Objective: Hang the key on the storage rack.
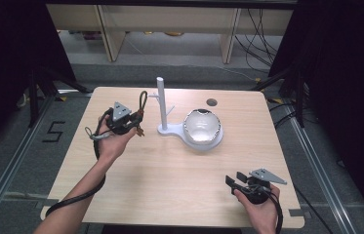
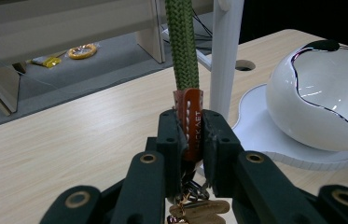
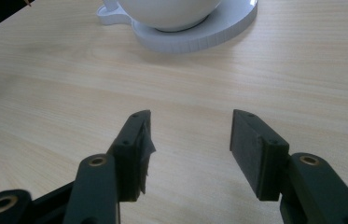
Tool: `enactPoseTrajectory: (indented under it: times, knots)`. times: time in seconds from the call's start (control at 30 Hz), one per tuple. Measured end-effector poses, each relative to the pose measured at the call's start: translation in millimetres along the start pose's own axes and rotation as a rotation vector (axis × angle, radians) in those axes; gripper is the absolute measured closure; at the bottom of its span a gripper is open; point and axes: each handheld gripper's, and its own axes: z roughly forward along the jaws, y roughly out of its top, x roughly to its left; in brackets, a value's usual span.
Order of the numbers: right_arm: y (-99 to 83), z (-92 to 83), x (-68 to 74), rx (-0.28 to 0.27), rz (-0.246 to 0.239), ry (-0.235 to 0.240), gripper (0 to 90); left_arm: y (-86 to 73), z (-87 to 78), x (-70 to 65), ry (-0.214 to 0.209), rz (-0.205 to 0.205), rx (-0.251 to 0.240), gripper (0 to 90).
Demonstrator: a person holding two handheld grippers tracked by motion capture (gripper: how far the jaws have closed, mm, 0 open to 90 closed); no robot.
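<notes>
Left gripper [image 2: 191, 135] clamps the keychain strap's [image 2: 182, 46] leather tab (green cord upright) near bench's left edge [image 1: 74, 146]; right gripper [image 3: 191, 140] released, near front-right corner.

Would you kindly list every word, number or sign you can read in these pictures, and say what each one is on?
"5": dark marking on the grey floor left of the table.
"CKAET", partly hidden letters running lengthwise: on the brown leather tab of the green rope loop, clamped in the left hand-held gripper.
Nothing else is legible.
</notes>
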Motion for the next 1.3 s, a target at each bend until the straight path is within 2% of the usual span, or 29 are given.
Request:
enactPoseTrajectory:
  times: [0.2, 0.23, 0.47, 0.57, 0.63, 0.67, 0.77, 0.83, 0.93, 1.0, 1.07, 1.1, 1.3]
  knots:
    - [0.1, -0.2, 0.2, 0.001, 0.003, 0.001, 49.2, 2.9, 2.0, -1.6, 0.003, 0.003, -0.006, 77.8]
    - [-0.6, 0.0, 2.8, 0.009, 0.042, 0.008, 49.1, 3.4, 2.3, -2.0, 0.004, 0.003, -0.006, 77.8]
    - [-0.6, -0.3, 3.2, 0.010, 0.046, 0.013, 49.2, 6.2, 3.6, -4.1, 0.008, 0.017, -0.007, 77.8]
    - [-0.5, -1.5, 3.1, 0.027, 0.041, -0.001, 49.2, 6.1, 4.1, -5.3, 0.012, 0.029, -0.007, 77.7]
    - [-0.5, -1.4, 3.0, 0.026, 0.042, -0.001, 49.2, 5.6, 4.7, -7.1, 0.007, 0.022, -0.007, 77.7]
    - [-0.2, -0.5, -0.4, 0.013, 0.004, 0.002, 49.2, 5.7, 4.5, -7.6, 0.009, 0.029, -0.008, 77.7]
    - [-0.2, -0.6, -0.3, 0.013, 0.005, 0.003, 49.2, 6.3, 4.3, -9.5, 0.007, 0.042, -0.016, 77.6]
    - [-0.3, -0.2, -0.4, 0.009, 0.006, 0.008, 49.2, 7.4, 2.8, -10.7, 0.024, 0.063, -0.015, 77.7]
    - [-0.3, 0.0, -0.4, 0.008, 0.007, 0.009, 49.2, 8.1, 2.2, -12.1, 0.032, 0.075, -0.018, 77.6]
    - [-0.5, 0.7, -0.5, 0.002, 0.005, 0.009, 49.1, 8.7, 2.8, -12.3, 0.024, 0.092, -0.023, 77.6]
    - [-0.4, 0.4, -0.7, 0.004, 0.003, 0.008, 49.1, 8.5, 1.6, -14.0, 0.038, 0.091, -0.021, 77.5]
    - [-0.4, 0.4, -0.8, 0.003, 0.004, 0.008, 49.1, 8.7, 2.3, -13.8, 0.029, 0.104, -0.028, 77.5]
    - [-0.5, 0.6, -0.7, 0.004, 0.003, 0.009, 49.1, 7.1, -0.4, -18.6, 0.044, 0.145, -0.036, 77.5]
